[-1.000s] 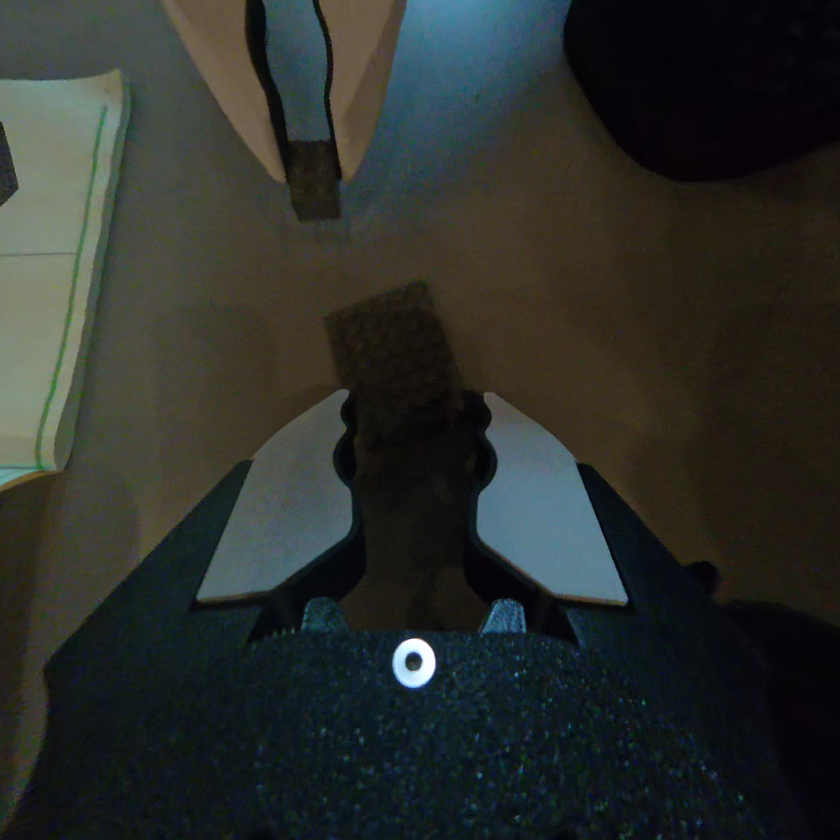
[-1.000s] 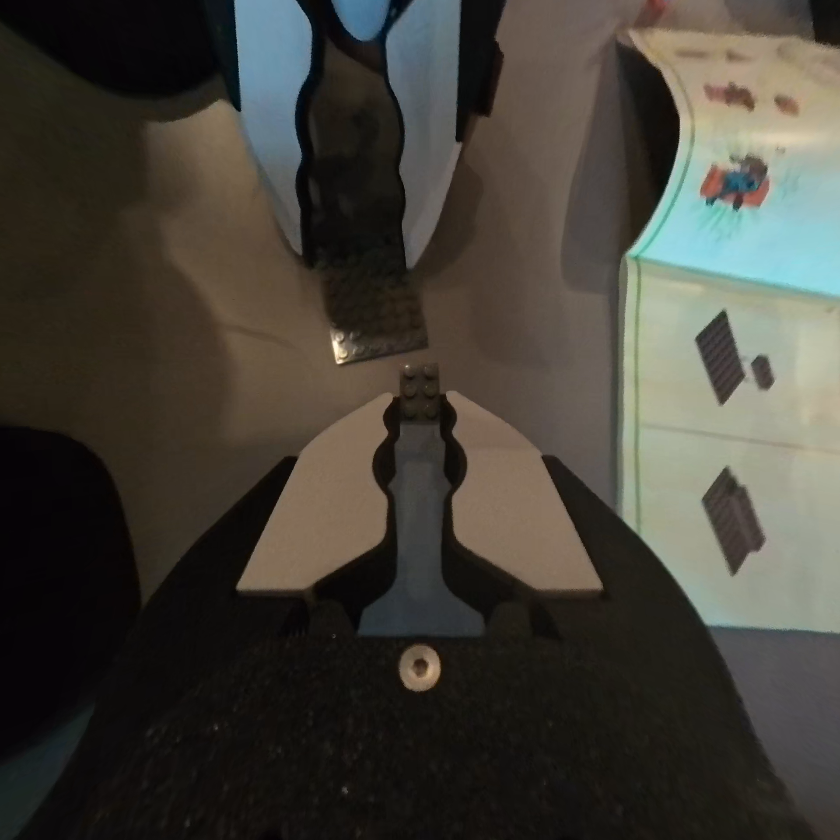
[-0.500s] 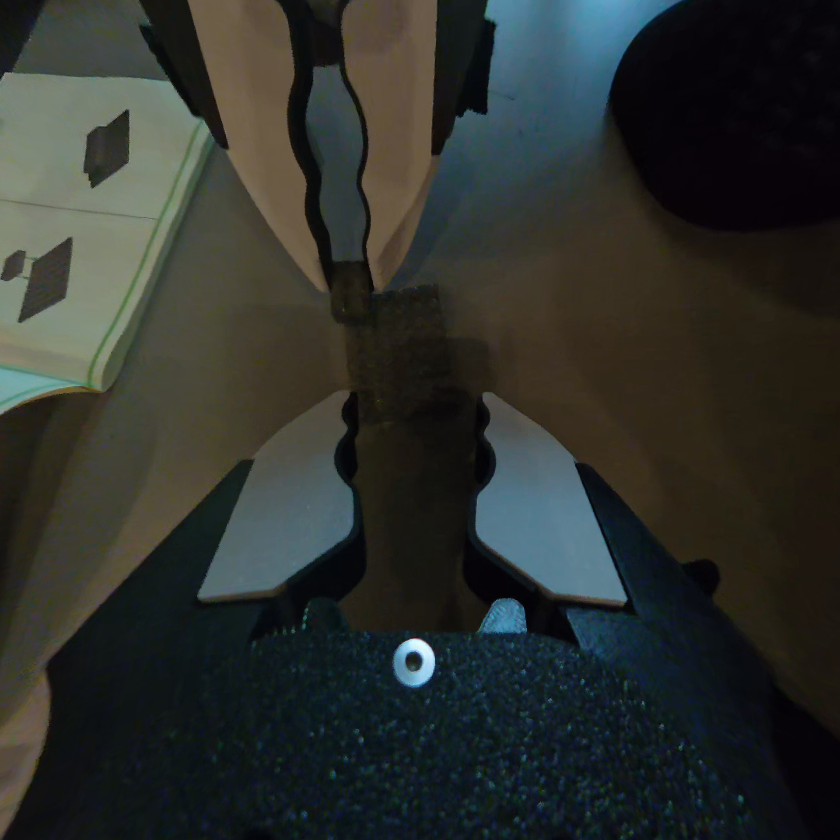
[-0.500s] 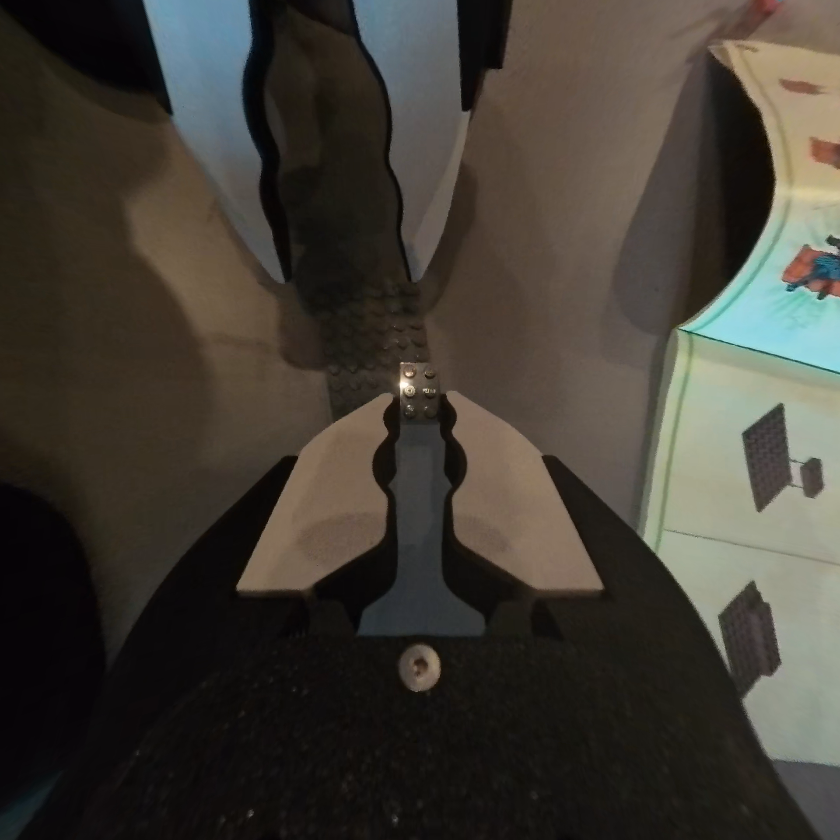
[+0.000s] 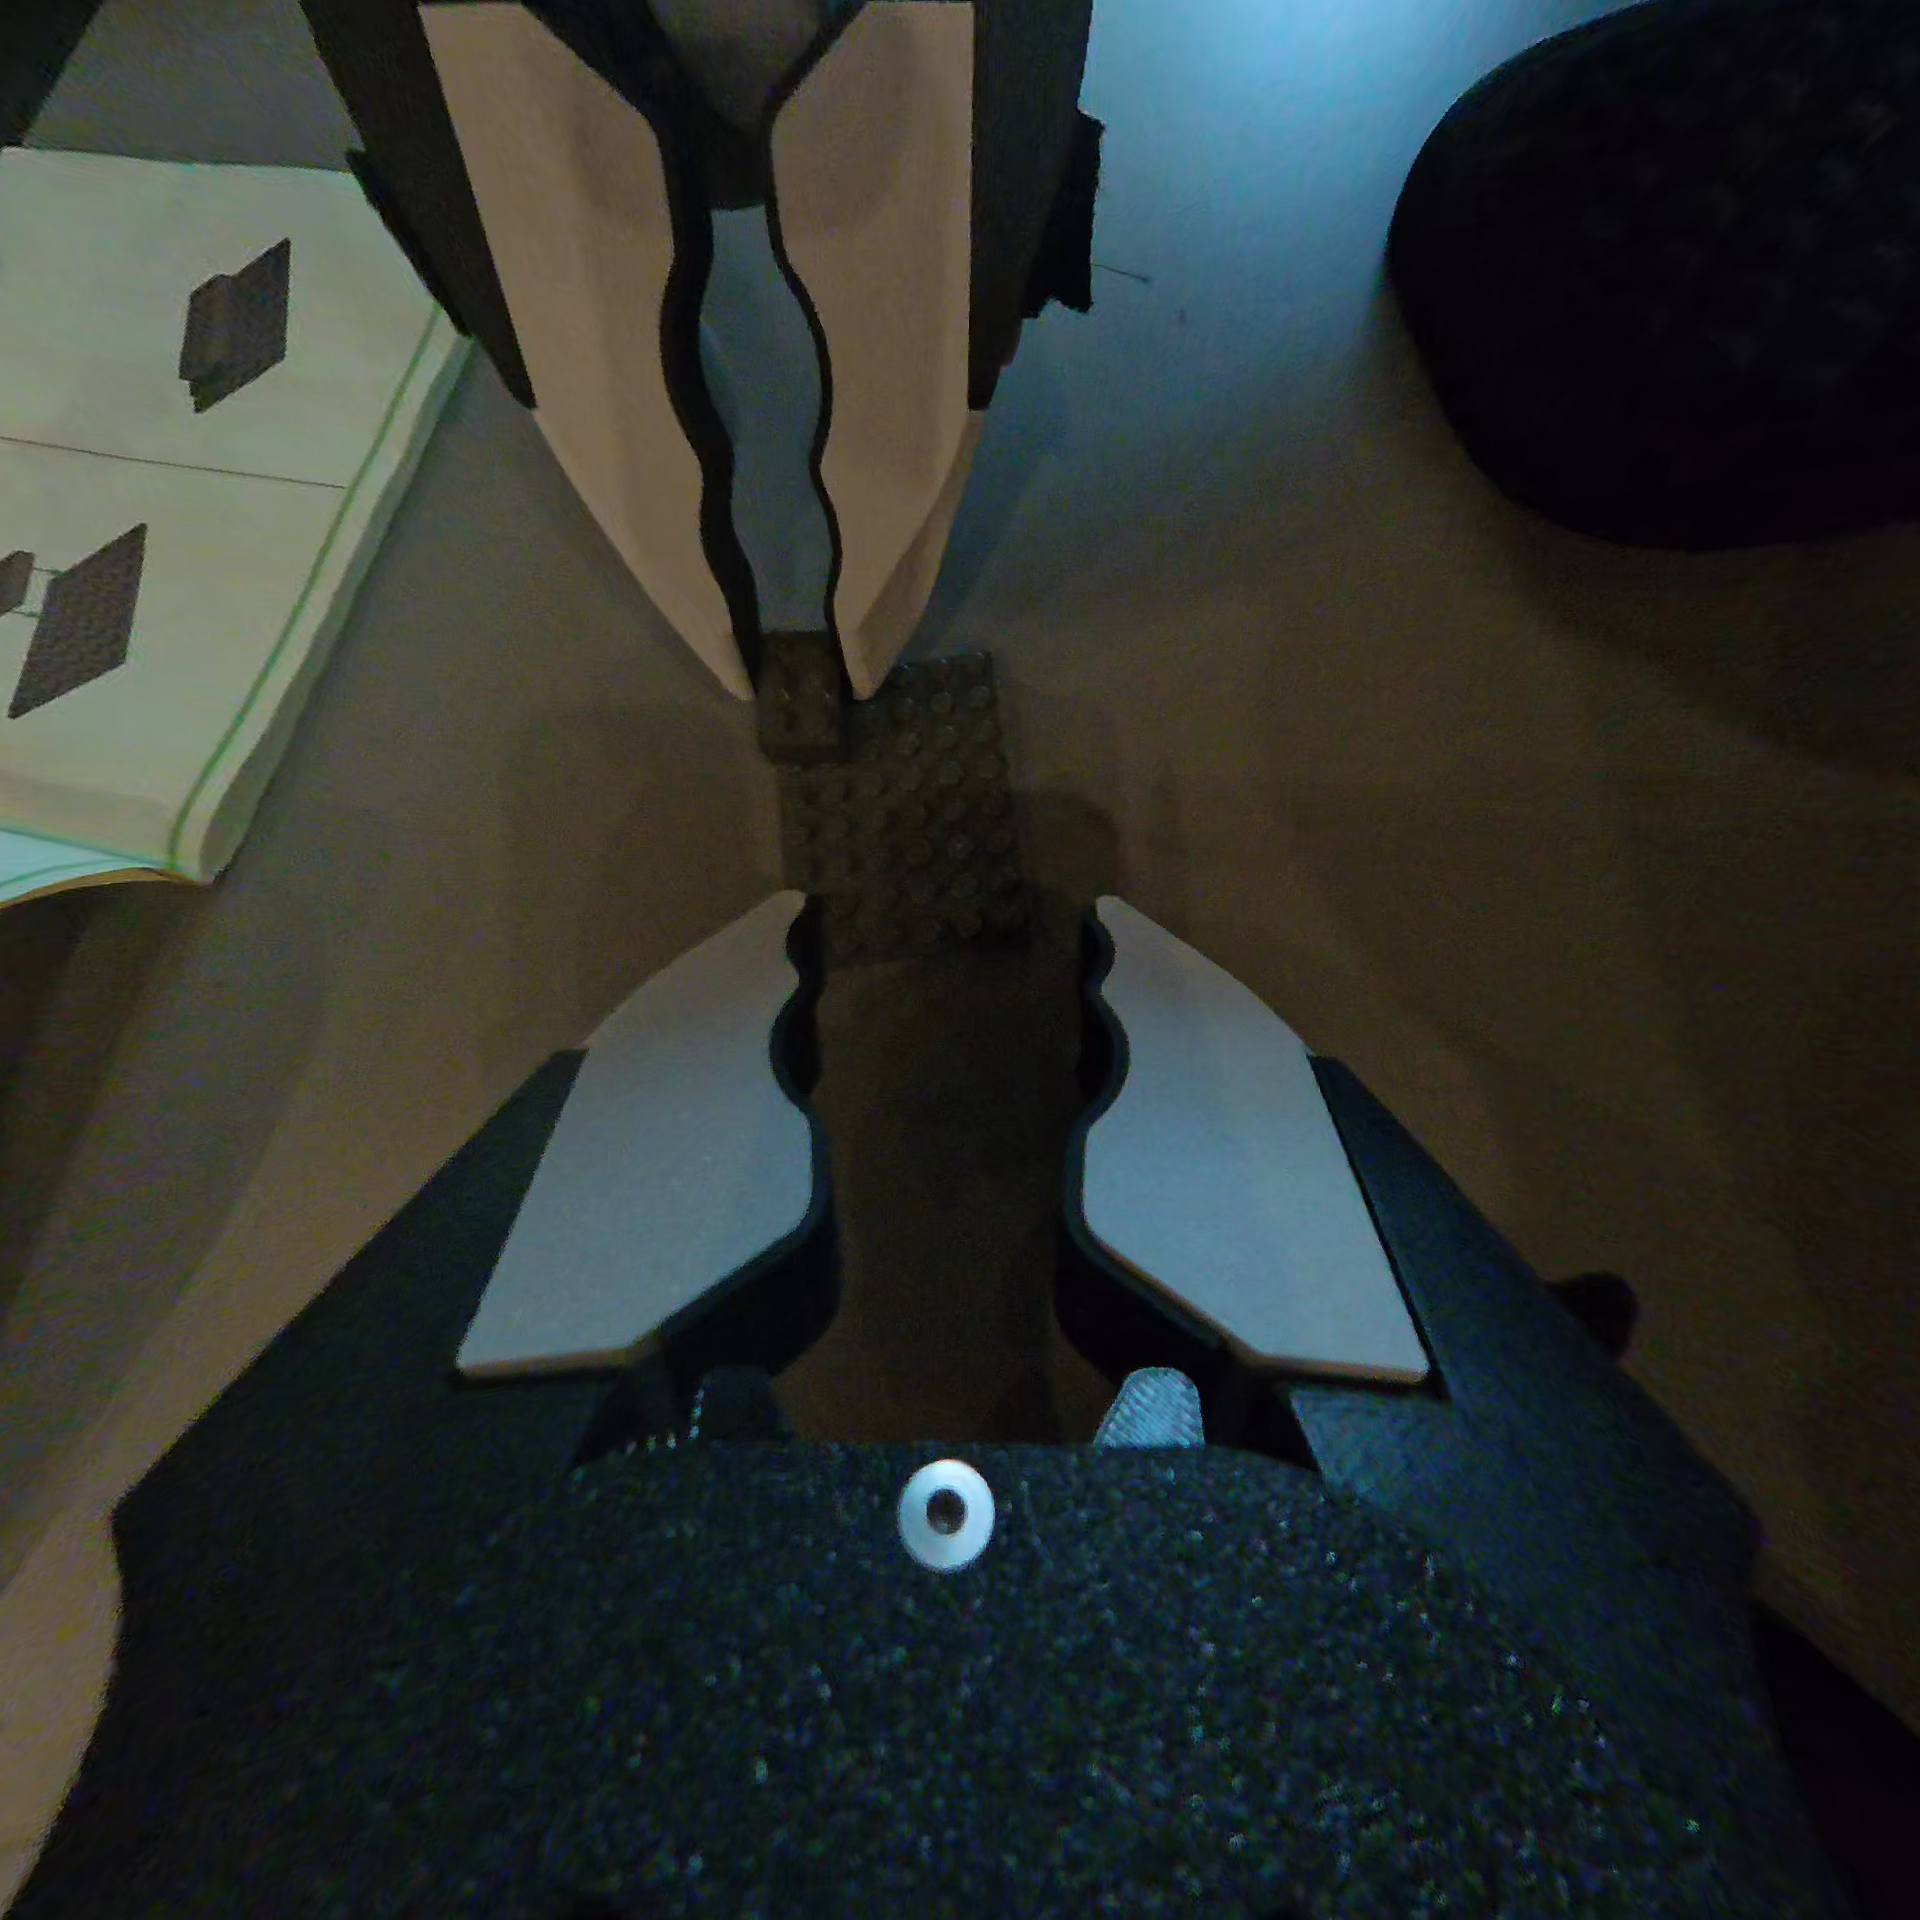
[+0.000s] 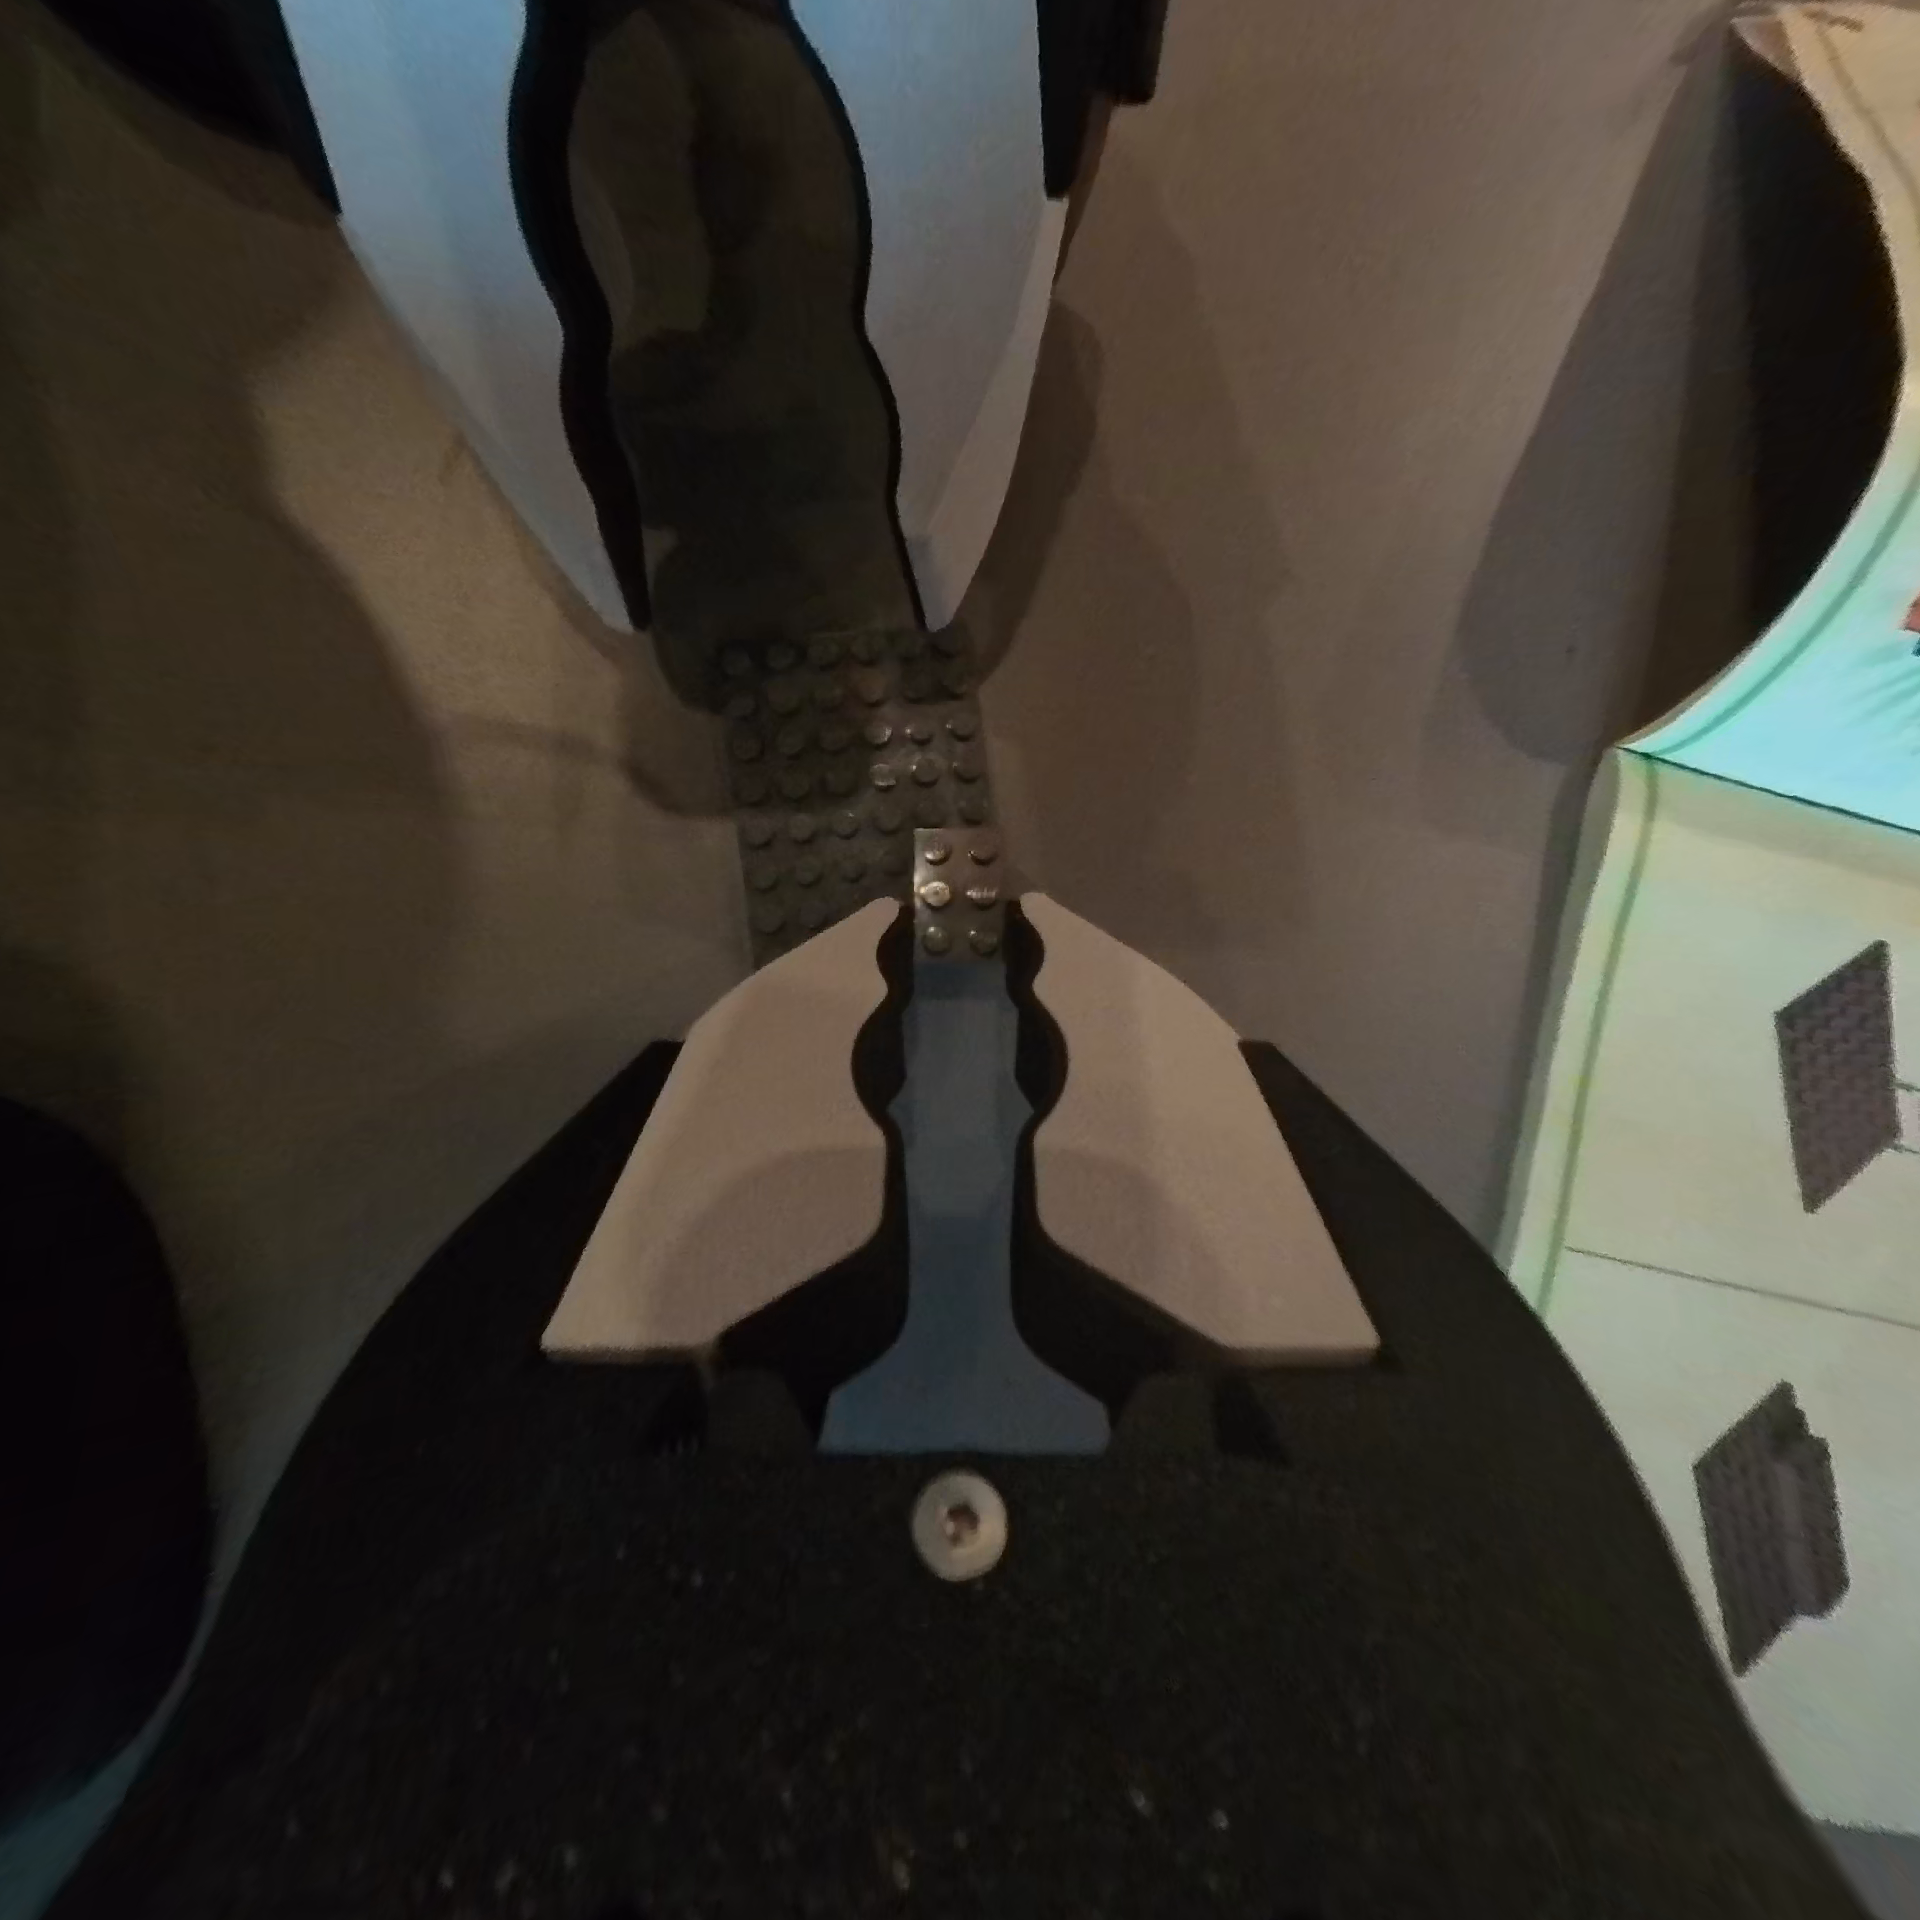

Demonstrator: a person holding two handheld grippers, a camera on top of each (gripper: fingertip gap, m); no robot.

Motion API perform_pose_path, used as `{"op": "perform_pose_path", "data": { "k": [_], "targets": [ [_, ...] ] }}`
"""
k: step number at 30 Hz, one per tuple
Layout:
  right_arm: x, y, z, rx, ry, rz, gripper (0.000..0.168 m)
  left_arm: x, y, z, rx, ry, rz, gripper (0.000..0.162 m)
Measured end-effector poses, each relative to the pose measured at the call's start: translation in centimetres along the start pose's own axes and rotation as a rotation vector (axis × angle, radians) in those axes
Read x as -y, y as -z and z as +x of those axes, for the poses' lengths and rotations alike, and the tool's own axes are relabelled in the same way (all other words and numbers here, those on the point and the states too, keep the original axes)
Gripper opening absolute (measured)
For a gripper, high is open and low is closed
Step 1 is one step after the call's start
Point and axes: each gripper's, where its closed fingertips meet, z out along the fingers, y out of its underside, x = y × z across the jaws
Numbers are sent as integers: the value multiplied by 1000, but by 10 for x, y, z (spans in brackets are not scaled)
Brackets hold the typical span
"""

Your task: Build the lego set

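Taking the dark grey studded plate [image 5: 904,805] as the landmark, the open instruction booklet [image 5: 156,520] is lying well to its left on the bench [image 5: 1351,883] in the left wrist view, showing drawings of a plate and a small brick. The left tool [image 5: 940,914] is gripping the plate's near end, its fingers set wide on either side of it. The plate is lying on or just above the bench; which cannot be told. At its far left corner the right tool [image 5: 800,675] is clamping a small dark 2x3 brick [image 6: 956,894], which is overlapping the plate's studs. Whether it is seated or only resting there cannot be told. To the plate's far right a black rounded object [image 5: 1683,260] is sitting unidentified. The build seems barely begun: one brick is going on, and everything else is likely still ahead.
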Motion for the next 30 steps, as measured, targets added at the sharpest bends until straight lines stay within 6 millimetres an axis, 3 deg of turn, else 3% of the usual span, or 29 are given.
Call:
{"op": "perform_pose_path", "data": {
  "k": [16, 23, 25, 28, 30],
  "targets": [
    [-2, -2, 1, 62, 52, -28, 20, -2, -1, 1, -13, 14, 6, 46],
    [7, 10, 0, 67, 8, 34, 27, -1, -1, 1, -10, 18, 15, 45],
    [13, 15, 3, 59, -44, 79, 21, -2, -1, 0, -9, 21, 17, 45],
    [18, 17, 5, 60, -88, 122, 0, -3, -2, 0, -7, 25, 16, 45],
    [13, 14, 5, 61, -92, 93, 0, -2, -2, 0, -4, 23, 16, 45]
  ]
}}
